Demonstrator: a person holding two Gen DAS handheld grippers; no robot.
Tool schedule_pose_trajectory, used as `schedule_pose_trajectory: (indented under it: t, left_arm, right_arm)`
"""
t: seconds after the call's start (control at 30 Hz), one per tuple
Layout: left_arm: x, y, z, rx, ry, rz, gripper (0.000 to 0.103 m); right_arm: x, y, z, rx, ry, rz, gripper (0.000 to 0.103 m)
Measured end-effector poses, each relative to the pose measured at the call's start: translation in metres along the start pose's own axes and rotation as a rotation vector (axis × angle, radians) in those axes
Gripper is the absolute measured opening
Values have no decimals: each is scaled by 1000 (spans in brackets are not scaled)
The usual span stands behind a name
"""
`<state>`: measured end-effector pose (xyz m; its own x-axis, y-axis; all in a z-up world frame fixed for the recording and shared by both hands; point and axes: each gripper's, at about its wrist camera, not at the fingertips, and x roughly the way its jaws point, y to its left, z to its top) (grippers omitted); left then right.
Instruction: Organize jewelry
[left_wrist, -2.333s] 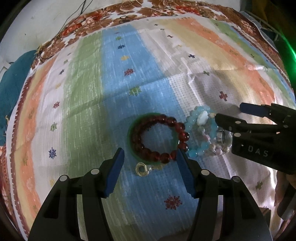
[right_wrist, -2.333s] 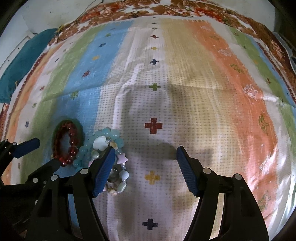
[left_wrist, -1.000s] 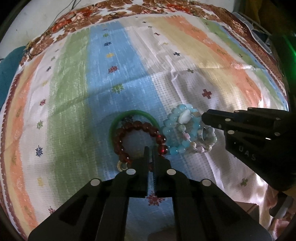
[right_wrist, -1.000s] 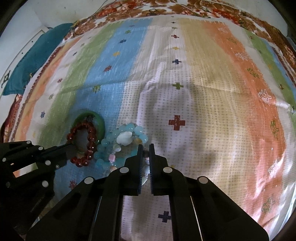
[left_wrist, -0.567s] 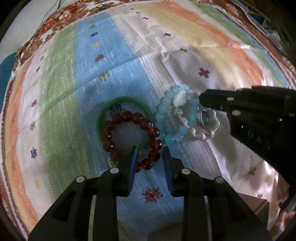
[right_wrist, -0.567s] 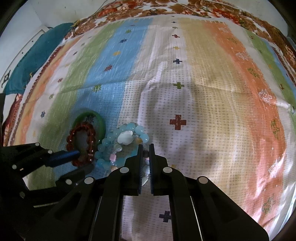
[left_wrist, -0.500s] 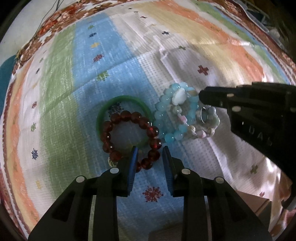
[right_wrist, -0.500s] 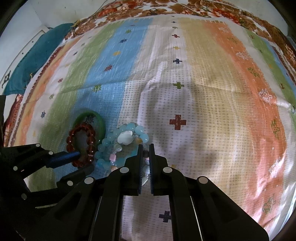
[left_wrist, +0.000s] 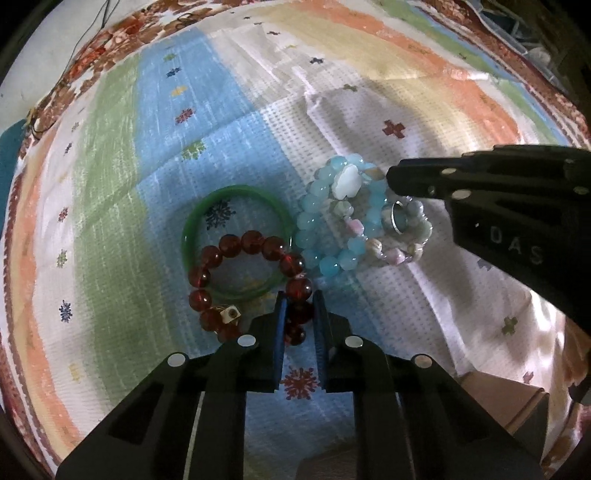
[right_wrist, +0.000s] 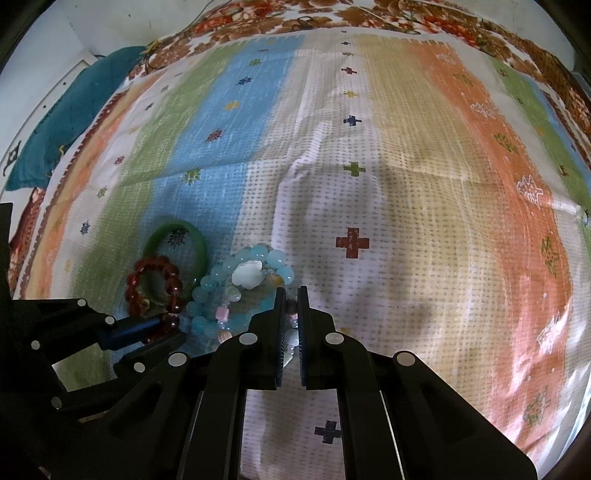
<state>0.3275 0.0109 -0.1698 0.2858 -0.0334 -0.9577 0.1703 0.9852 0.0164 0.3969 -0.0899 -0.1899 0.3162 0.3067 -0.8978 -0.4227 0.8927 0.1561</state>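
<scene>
red bead bracelet (left_wrist: 251, 273): light, slick round beads on a stretchy cord, best pinched across one bead; overlaps green bangle (left_wrist: 236, 206) mid-bedspread (left_wrist: 110, 184), well off the edges | left gripper (left_wrist: 298, 317): steep downward, fingers just closing onto near beads | right gripper (right_wrist: 291, 321): steep downward, fingers nearly shut among pastel bracelets (right_wrist: 236, 291), hold unclear

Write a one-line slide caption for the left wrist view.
Left hand-held gripper closing on red bead bracelet lying over green bangle.

Dim, patchy daylight on the striped cloth (right_wrist: 406, 184); gripper shadows pool centrally; fisheye bends dark edges, perhaps slightly soft.
</scene>
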Motion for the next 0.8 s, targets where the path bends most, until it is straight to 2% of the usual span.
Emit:
schedule_pose_trajectory:
  t: [0.37, 0.8]
  left_arm:
    - [-32, 7, -12, -52, -74, -23, 13]
    - [-74, 21, -26, -119, -155, 28, 13]
  right_arm:
    - [-20, 5, -5, -29, -34, -9, 7]
    - [-56, 32, -19, -67, -73, 4, 7]
